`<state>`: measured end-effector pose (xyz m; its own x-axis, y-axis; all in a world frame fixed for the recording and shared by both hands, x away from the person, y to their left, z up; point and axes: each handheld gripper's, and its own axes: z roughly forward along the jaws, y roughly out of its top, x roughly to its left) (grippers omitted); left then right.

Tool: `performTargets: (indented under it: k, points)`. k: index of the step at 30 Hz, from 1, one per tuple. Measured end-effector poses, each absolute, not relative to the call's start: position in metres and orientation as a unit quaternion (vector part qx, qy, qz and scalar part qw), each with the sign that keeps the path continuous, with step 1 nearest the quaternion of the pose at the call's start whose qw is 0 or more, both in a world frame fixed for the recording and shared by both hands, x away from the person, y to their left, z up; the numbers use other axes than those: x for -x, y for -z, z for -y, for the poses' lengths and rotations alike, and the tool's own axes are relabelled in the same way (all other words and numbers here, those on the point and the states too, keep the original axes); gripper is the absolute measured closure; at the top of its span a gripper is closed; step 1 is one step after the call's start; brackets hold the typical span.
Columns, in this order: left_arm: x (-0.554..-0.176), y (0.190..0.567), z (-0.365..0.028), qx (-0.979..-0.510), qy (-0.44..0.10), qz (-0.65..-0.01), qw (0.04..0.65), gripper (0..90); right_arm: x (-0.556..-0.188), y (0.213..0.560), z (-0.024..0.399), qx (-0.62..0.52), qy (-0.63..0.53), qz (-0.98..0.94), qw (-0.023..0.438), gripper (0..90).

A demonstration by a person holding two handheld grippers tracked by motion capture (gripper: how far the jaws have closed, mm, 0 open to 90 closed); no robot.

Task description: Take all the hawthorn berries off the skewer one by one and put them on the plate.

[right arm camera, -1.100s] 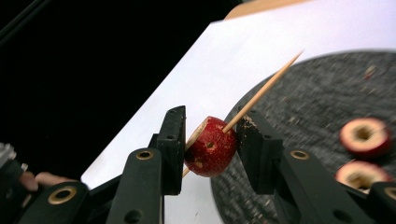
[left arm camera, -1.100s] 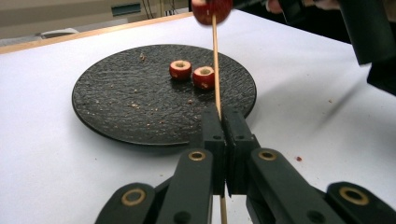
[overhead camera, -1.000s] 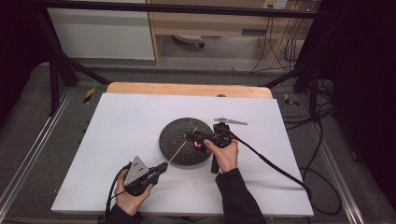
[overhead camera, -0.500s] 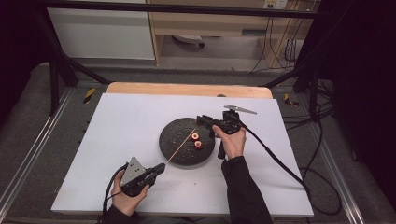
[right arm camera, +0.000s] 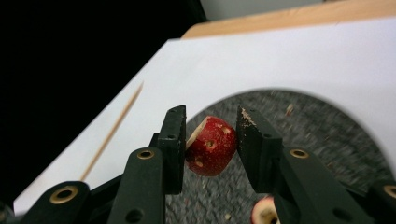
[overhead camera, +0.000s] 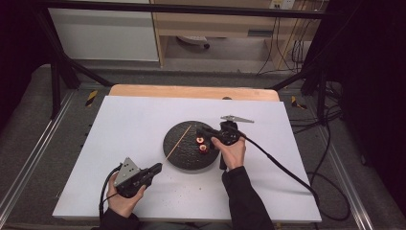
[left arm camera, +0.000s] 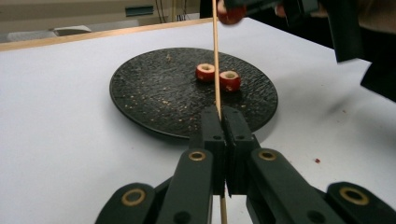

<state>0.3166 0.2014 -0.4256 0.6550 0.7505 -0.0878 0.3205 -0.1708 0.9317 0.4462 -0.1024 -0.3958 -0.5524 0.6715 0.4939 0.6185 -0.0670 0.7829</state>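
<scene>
Our left claw (left arm camera: 223, 122) clamps the skewer (left arm camera: 215, 56); our right claw (right arm camera: 210, 140) grips a fruit piece (right arm camera: 210, 145) above the plate (overhead camera: 179, 153).

Matt black, rough-textured plate (left arm camera: 154, 100); thin pale wooden skewer (left arm camera: 216, 56); glossy red-skinned fruit piece (right arm camera: 211, 144), pale cut flesh; smooth matt white tabletop (overhead camera: 129, 124); matt black plastic jaws.

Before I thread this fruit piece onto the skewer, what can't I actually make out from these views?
- Skewer tip: cut off by the left gripper view's top edge.
- Held fruit piece: its flanks are covered by the right gripper's fingers; any core hole can't be seen.
- Plate: blurred in the right gripper view.
</scene>
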Motion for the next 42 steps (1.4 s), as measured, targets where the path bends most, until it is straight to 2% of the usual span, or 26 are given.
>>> performTargets:
  k: [11,22,30,34,36,42]
  points:
    - [-0.320,0.428,-0.203,-0.740,-0.201,-0.368,0.526,88.3,-0.434,0.436,0.079,-0.457,-0.514,-0.726,0.013,64.5]
    - [-0.321,0.430,-0.202,-0.743,-0.198,-0.369,0.523,88.3,-0.431,0.452,0.073,-0.452,-0.488,-0.746,0.011,62.8]
    - [-0.322,0.430,-0.203,-0.742,-0.198,-0.371,0.522,88.3,-0.429,0.434,0.083,-0.425,-0.501,-0.753,0.044,48.8]
    - [-0.322,0.429,-0.203,-0.743,-0.196,-0.371,0.521,88.3,-0.425,0.425,0.094,-0.407,-0.502,-0.760,0.064,38.0]
    - [-0.322,0.429,-0.203,-0.744,-0.194,-0.372,0.520,88.3,-0.422,0.424,0.100,-0.401,-0.500,-0.764,0.072,29.6]
    - [-0.324,0.427,-0.204,-0.750,-0.189,-0.373,0.513,88.3,-0.412,0.424,0.125,-0.391,-0.492,-0.773,0.088,15.8]
